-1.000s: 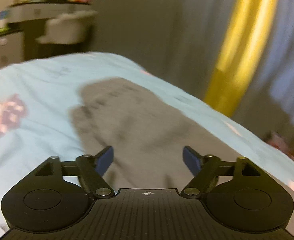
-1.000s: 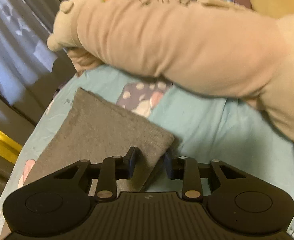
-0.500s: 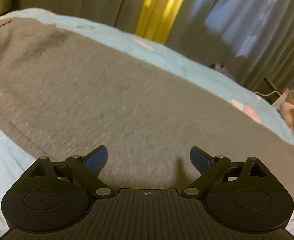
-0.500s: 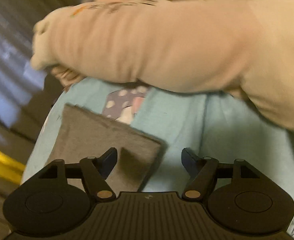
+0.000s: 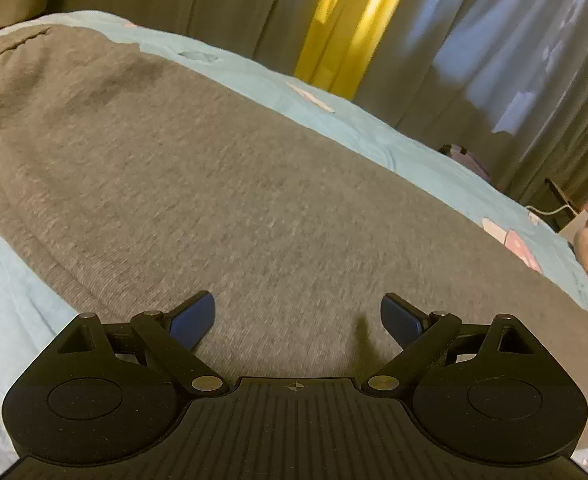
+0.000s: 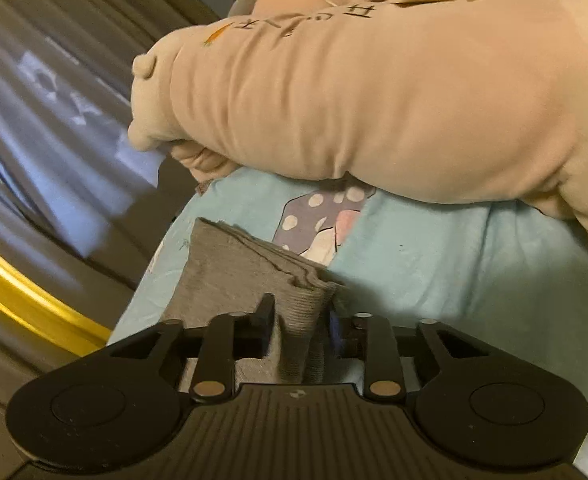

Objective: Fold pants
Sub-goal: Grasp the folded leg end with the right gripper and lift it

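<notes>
Moved: left hand-held gripper (image 5: 297, 318), from pants' end to mid-pants (image 5: 222, 184), tilted downward, jaws wide, empty. Right hand-held gripper (image 6: 299, 316): jaws just closing, pinching bunched cuff on bed (image 6: 433, 264).

Matt grey knit pants (image 5: 222, 184)

Grey knit pants (image 5: 198, 184) lie flat, ribbed hem (image 6: 301, 320) bunched upward.

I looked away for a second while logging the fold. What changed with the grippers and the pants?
The right gripper let go of the pants corner, opened, and its fingers have just been closing again, now pinching a bunched cuff. The left gripper swung in low over the pants, open and empty. The pants stayed flat on the bed; the plush stayed put.
</notes>
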Available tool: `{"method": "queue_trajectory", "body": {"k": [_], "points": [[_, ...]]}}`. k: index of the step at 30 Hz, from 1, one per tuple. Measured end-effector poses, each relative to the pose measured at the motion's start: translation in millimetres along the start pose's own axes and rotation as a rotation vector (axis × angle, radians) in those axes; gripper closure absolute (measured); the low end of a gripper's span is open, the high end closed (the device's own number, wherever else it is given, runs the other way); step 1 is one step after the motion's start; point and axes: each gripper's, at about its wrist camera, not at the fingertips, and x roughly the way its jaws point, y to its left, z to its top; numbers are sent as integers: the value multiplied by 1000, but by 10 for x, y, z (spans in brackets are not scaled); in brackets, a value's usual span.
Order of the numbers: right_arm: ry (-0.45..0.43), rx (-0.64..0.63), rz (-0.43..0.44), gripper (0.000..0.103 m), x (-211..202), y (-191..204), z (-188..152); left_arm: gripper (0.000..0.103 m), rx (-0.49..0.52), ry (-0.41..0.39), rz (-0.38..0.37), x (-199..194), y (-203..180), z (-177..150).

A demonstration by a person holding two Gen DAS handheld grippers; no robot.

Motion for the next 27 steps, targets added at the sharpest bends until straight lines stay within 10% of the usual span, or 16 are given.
{"method": "queue_trajectory", "body": {"k": [8, 10, 11, 20, 27], "points": [[51, 55, -1, 47, 189, -154, 23, 7, -5, 0, -1, 14, 4, -28], [40, 38, 10, 84, 177, -135, 11, 7, -4, -1, 0, 9, 2, -32], [43, 42, 27, 86, 174, -140, 13, 7, -4, -1, 0, 1, 1, -30], [93, 96, 56, 76, 267, -186, -2, 7, -11, -2, -1, -1, 2, -35], [67, 33, 23, 89, 176, -59, 5, 7, -41, -40, 30, -104, 41, -41]]}}
